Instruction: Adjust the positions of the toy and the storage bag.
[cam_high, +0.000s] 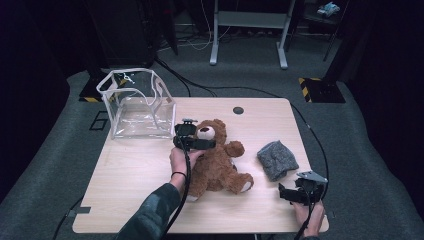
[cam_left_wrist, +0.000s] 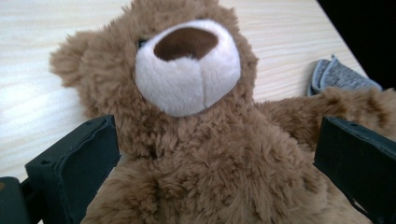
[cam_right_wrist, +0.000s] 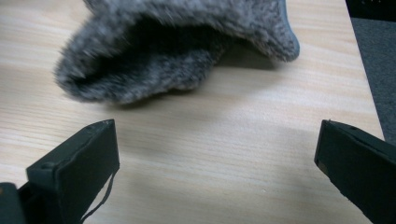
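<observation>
A brown teddy bear (cam_high: 220, 165) lies on its back in the middle of the wooden table (cam_high: 130, 175). My left gripper (cam_high: 196, 143) hovers at the bear's neck, with its jaws open and spread to either side of the bear's chest. In the left gripper view (cam_left_wrist: 215, 158) the bear's white muzzle (cam_left_wrist: 187, 79) is close ahead. A grey knitted hat (cam_high: 276, 159) lies to the bear's right. My right gripper (cam_high: 295, 194) is open near the table's front right edge. In the right gripper view (cam_right_wrist: 217, 163) bare wood lies between the jaws, and the hat (cam_right_wrist: 177, 51) is just beyond them.
A clear plastic bag (cam_high: 137, 102) with white trim stands open at the table's back left corner. A round cable hole (cam_high: 238, 110) sits near the back edge. Cables trail from both grippers off the table. The grey hat (cam_left_wrist: 338, 77) lies past the bear's arm.
</observation>
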